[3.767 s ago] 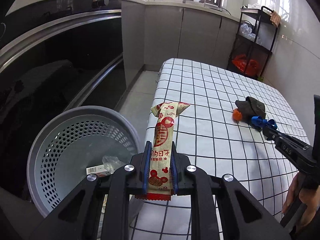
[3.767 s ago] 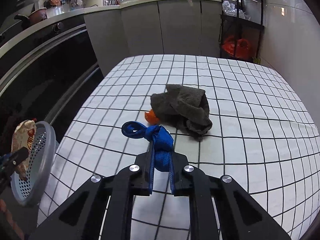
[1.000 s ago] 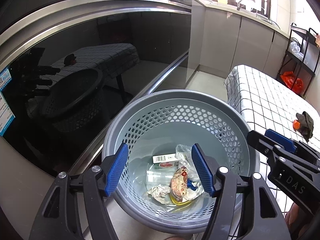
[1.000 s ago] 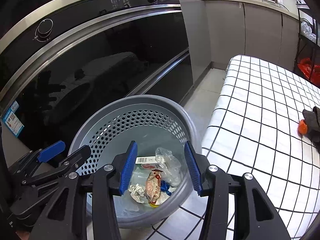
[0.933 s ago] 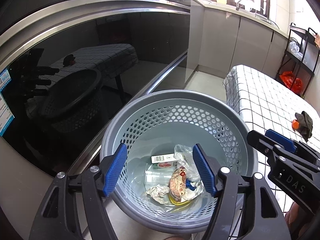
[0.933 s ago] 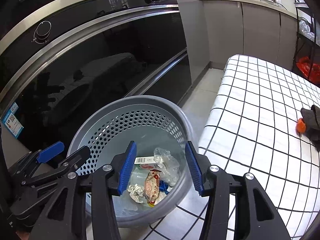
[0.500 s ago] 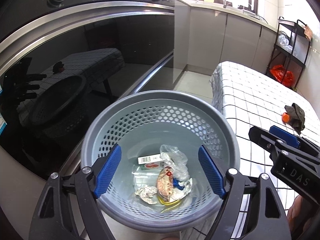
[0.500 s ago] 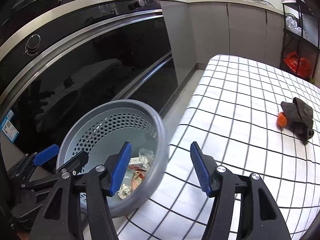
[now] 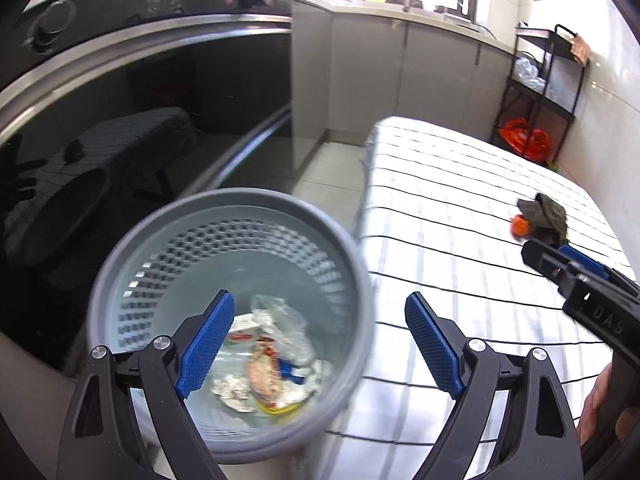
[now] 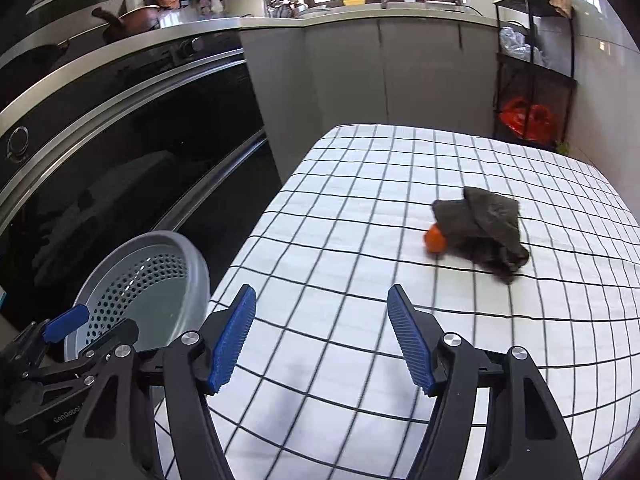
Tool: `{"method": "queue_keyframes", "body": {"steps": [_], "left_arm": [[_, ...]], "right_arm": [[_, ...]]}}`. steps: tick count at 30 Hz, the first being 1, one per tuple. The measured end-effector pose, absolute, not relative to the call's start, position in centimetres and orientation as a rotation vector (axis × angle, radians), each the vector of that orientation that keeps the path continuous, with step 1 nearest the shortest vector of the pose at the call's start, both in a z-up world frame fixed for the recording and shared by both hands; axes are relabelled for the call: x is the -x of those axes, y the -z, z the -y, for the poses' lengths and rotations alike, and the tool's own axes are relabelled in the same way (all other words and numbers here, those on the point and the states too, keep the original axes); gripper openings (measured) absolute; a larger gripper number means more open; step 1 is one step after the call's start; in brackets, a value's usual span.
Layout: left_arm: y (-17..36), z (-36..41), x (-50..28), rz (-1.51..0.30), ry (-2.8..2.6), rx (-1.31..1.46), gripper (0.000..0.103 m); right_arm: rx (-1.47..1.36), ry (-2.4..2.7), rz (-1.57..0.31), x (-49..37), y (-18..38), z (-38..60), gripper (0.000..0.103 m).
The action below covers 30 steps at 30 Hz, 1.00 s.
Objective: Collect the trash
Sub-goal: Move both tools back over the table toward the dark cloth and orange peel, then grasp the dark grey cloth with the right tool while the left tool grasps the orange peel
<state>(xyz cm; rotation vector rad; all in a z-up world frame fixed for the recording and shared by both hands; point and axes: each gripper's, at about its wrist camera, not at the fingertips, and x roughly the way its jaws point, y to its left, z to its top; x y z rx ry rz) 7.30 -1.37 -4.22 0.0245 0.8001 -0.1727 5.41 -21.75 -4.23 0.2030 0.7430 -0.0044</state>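
A grey perforated waste basket [image 9: 132, 236] stands on the floor left of the table; it also shows in the right wrist view [image 10: 188, 252]. Inside it lie a red snack wrapper [image 9: 262, 374], a blue scrap [image 9: 290, 370], clear plastic [image 9: 280, 320] and a small carton [image 9: 242, 330]. My left gripper [image 9: 320, 344] is open and empty over the basket's right rim. My right gripper [image 10: 322, 336] is open and empty above the table. A dark crumpled cloth [image 10: 484, 230] and an orange piece [image 10: 435, 239] beside it lie on the checked tablecloth [image 10: 360, 208].
A black glass oven front [image 10: 120, 152] runs along the left. Grey cabinets [image 10: 380, 80] stand at the back. A black rack [image 10: 536, 80] with a red bag [image 10: 526, 118] stands at the back right. The right gripper shows at the right of the left wrist view [image 9: 576, 276].
Both grippers dropped their trash into the basket and opened. Over the last second both have swung right, from over the basket toward the table.
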Motion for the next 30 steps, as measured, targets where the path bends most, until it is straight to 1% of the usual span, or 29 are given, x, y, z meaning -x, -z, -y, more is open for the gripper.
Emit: {"method": "queue_keyframes", "body": {"steps": [4, 10, 12, 18, 20, 30], "left_arm": [[4.4, 4.1, -7.8, -0.822, 0.228, -0.042, 0.085], [3.0, 8.8, -8.8, -0.773, 0.291, -0.081, 0.085], [2.3, 10.4, -9.5, -0.752, 0.313, -0.078, 0.088], [2.0, 14.4, -11.9, -0.723, 0.357, -0.083, 0.090], [2.2, 15.1, -12.3, -0.720, 0.364, -0.089, 0.090], [4.2, 15.0, -13.8, -0.750, 0.333, -0.117, 0.092]], "right_arm": [[-0.241, 0.079, -0.709, -4.9, 3.0, 25.7, 0.070], [-0.262, 0.172, -0.641, -4.8, 1.2, 30.8, 0.071], [-0.257, 0.204, -0.631, -5.1, 1.0, 32.0, 0.071], [-0.338, 0.262, -0.620, -7.1, 1.8, 35.4, 0.072], [-0.342, 0.278, -0.618, -7.9, 2.2, 35.9, 0.073], [-0.221, 0.283, -0.707, -10.4, 5.7, 35.5, 0.082]]}}
